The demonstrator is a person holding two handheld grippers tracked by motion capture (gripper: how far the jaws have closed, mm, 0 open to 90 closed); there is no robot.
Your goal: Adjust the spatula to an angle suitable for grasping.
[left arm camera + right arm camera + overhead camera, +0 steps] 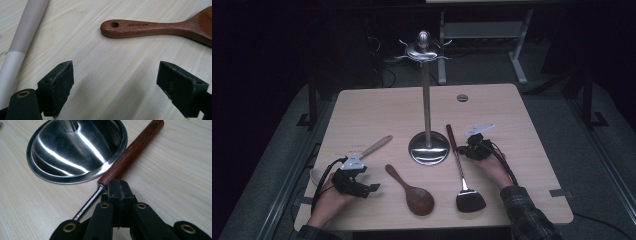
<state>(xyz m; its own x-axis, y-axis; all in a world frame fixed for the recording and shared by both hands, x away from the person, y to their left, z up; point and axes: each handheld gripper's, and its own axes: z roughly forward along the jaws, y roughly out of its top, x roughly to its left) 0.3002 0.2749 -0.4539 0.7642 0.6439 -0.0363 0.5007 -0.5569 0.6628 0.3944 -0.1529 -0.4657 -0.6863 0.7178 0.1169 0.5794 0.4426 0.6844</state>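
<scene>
The right gripper (119, 187) had its jaws pressed together, empty, tips at the one spatula's (461, 170) wooden handle just beside the single hook stand's steel base (428, 148). The left gripper (122, 85) stood apart over bare table (362, 107), near one wooden spoon (160, 27) and one pale-handled utensil (23, 42), both left of that base.

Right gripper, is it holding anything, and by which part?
No. The right gripper has its jaws shut on each other, tips at the spatula where wooden handle meets metal shaft. The left gripper is open over bare table.
</scene>
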